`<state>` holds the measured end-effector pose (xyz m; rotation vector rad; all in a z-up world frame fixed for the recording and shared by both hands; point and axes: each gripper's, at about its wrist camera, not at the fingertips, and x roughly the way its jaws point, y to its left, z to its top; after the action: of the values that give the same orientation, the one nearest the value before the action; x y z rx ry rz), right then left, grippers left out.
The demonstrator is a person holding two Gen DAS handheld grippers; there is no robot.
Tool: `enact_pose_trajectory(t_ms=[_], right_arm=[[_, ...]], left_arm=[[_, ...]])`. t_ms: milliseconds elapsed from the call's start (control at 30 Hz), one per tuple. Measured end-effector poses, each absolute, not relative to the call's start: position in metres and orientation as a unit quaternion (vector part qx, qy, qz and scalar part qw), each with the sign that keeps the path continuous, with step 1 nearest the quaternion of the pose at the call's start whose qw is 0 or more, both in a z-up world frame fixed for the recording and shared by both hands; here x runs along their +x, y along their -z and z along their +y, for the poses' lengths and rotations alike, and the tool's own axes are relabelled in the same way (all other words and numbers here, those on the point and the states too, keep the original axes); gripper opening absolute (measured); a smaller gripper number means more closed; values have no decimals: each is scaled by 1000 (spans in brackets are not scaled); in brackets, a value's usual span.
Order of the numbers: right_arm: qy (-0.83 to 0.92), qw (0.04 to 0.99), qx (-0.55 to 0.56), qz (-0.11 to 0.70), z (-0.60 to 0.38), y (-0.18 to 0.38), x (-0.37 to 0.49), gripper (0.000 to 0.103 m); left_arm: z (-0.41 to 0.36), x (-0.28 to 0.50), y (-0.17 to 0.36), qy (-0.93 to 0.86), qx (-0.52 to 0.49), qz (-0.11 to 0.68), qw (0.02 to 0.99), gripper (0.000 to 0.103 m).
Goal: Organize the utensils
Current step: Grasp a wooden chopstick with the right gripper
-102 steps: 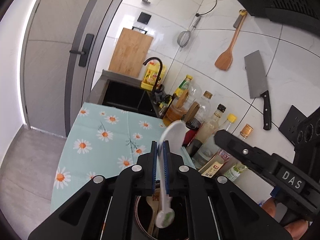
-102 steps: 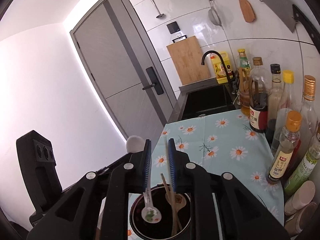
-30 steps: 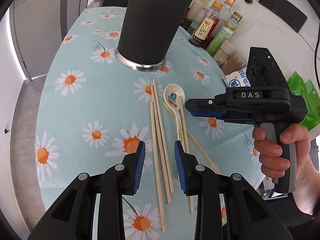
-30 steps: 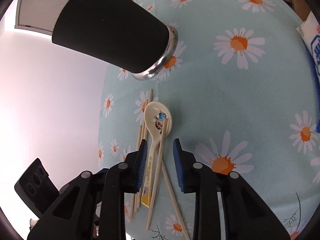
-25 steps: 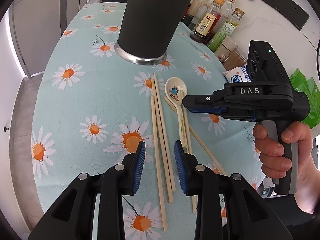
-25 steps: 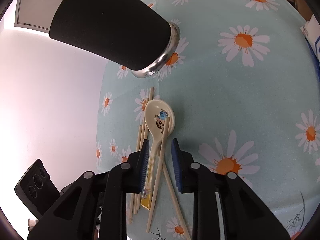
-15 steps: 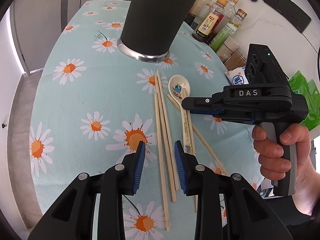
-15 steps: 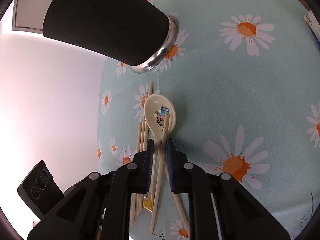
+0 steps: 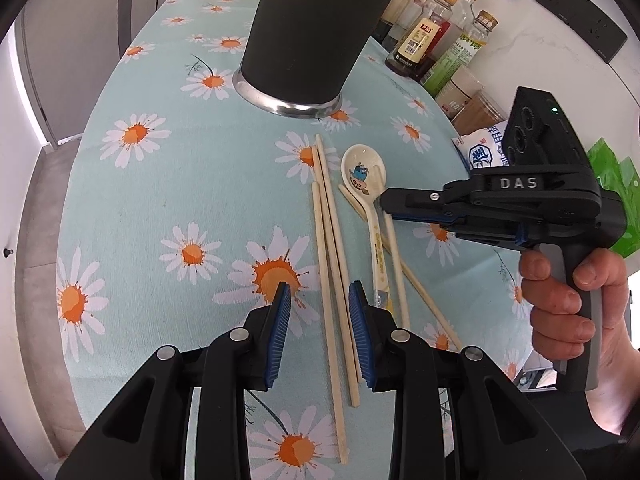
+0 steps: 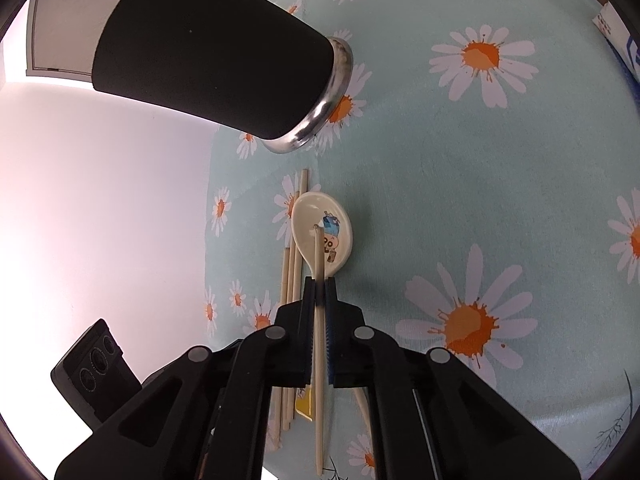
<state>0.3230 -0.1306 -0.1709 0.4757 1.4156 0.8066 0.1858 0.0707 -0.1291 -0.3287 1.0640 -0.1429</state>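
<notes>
Right wrist view: a pale wooden chopstick [image 10: 319, 280] runs lengthwise between the blue pads of the right gripper [image 10: 319, 286], its tip lying across the bowl of a cream ceramic spoon [image 10: 322, 232] printed with a small cartoon figure. The jaws have just been closing and now pinch that chopstick. More chopsticks [image 9: 330, 240] lie loose and roughly parallel beside the spoon on the daisy-print tablecloth [image 9: 180, 168], in front of the black utensil holder [image 9: 316, 28] with its steel base, which stands farther back toward the bottles [image 9: 432, 40] at the cloth's far edge. The left gripper [image 9: 318, 300] hovers with its fingers partly spread over two of the loose chopsticks, gripping nothing.
</notes>
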Motion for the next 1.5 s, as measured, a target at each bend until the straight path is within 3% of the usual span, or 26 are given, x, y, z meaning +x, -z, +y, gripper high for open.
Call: enact_pose_trajectory(t_ms=[733, 1033, 1500], right_arm=[[-389, 716, 196, 546, -169, 112, 312, 6], [-385, 716, 205, 545, -174, 117, 311, 6], [-401, 707, 210, 543, -168, 120, 313, 6]], left_arm=[[53, 228, 132, 63, -67, 586, 805, 26], [53, 232, 134, 44, -55, 597, 799, 19], [31, 247, 138, 16, -12, 619, 785, 17]])
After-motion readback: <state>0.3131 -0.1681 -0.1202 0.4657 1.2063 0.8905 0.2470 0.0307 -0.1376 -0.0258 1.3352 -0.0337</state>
